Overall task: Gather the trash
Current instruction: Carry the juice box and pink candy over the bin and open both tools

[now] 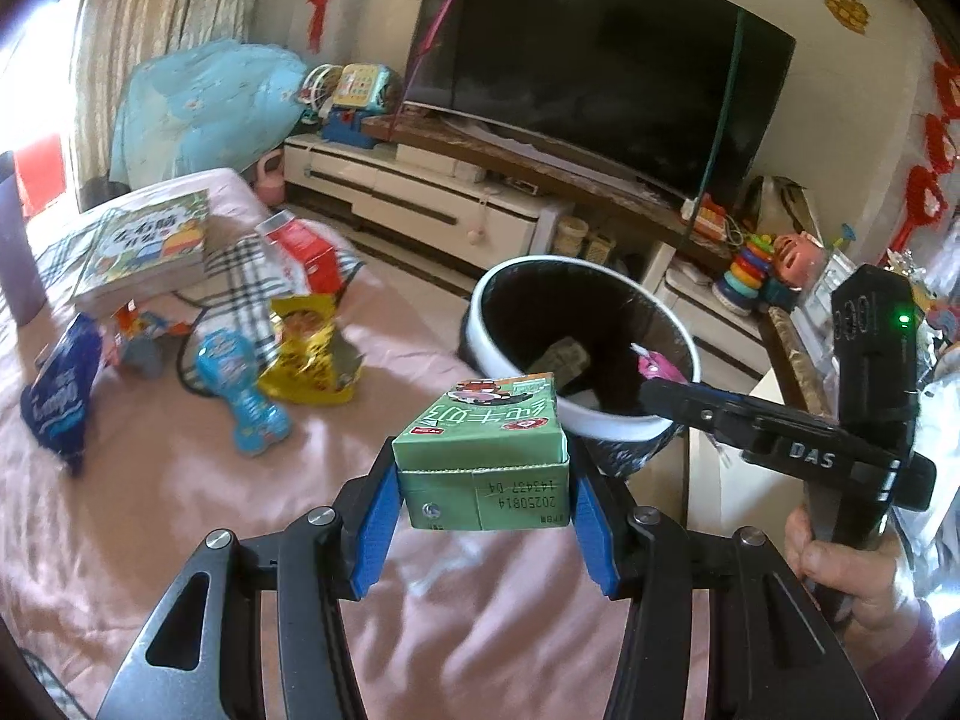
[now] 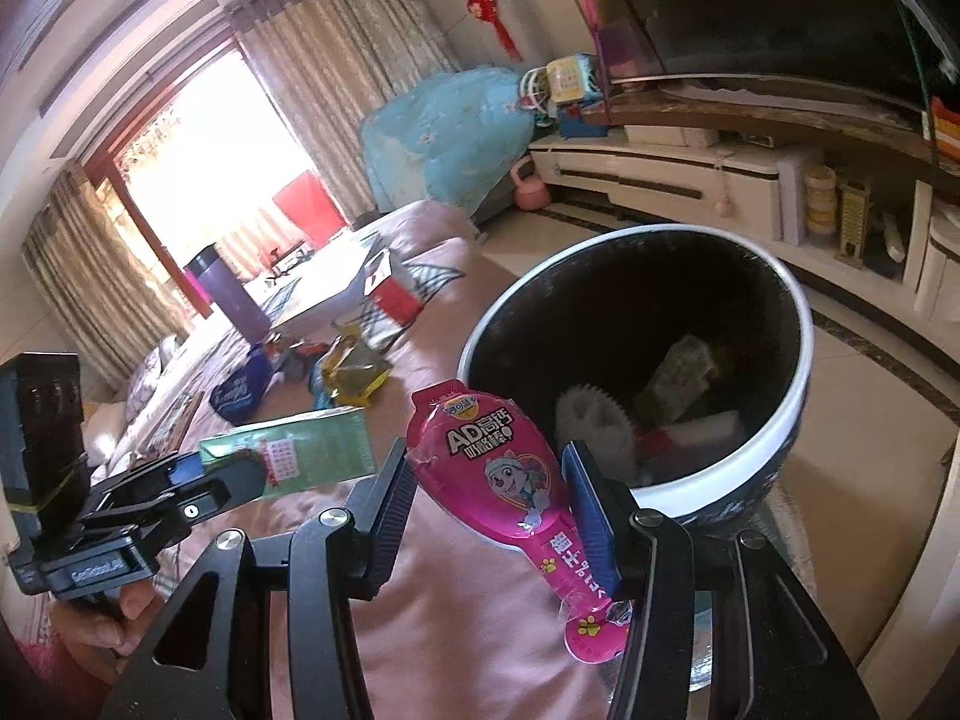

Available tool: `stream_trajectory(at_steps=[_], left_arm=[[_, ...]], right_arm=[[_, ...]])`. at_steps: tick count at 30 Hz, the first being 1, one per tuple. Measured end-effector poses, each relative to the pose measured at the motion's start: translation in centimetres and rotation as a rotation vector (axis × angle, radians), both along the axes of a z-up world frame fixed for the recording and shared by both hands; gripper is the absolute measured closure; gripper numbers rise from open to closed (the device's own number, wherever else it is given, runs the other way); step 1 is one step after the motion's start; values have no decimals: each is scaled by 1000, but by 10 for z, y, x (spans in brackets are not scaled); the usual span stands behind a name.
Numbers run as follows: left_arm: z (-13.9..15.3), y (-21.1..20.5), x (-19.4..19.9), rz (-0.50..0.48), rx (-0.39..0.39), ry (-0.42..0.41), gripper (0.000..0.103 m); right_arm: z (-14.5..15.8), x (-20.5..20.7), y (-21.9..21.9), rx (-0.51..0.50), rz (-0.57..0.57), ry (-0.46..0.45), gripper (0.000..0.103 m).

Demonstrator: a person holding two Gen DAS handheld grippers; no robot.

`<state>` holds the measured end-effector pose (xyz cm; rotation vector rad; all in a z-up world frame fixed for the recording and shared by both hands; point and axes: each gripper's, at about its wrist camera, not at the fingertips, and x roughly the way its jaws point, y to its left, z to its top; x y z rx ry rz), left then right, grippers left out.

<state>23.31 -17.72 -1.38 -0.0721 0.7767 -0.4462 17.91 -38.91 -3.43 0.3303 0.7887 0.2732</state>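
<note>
The left gripper (image 1: 483, 483) pinches the light, squashy green carton (image 1: 483, 456) by its sides beside the bin (image 1: 606, 420), while the right gripper (image 2: 489, 516) pinches the thin, slippery pink packet (image 2: 504, 480) just before the bin's rim.

Green carton (image 1: 480, 468): matt printed paperboard with folded seams. Pink packet (image 2: 498, 474): glossy plastic film, smooth and reflective. Left tongs (image 1: 480, 516) and right tongs (image 2: 489, 516): matt black plastic arms, bright metal rivets, ribbed blue pads. Bin (image 1: 606, 420): smooth white plastic rim, dark liner. Bedspread (image 1: 180, 510): pink cloth with a soft sheen. Yellow bag (image 1: 312, 354): crinkled shiny foil. Television (image 1: 600, 78): glossy black screen.
</note>
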Motion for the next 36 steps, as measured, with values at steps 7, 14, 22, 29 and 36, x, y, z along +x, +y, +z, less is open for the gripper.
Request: stream_trajectory(at_steps=[7, 14, 22, 29, 36], left_arm=[[3, -19, 19, -29, -6, -18, 53], [3, -36, 41, -41, -8, -23, 53], [-5, -57, 66, -62, 17, -22, 53], [-9, -74, 83, -78, 37, -15, 53], [-18, -82, 93, -81, 44, 1, 52]], right_arm=[[-3, 14, -21, -3, -49, 13, 52], [-6, 35, -37, -17, -79, 29, 52], [-3, 52, -51, -11, -103, 28, 52], [-4, 65, -55, -25, -102, 36, 52], [-8, 75, -56, -31, -96, 52, 58]])
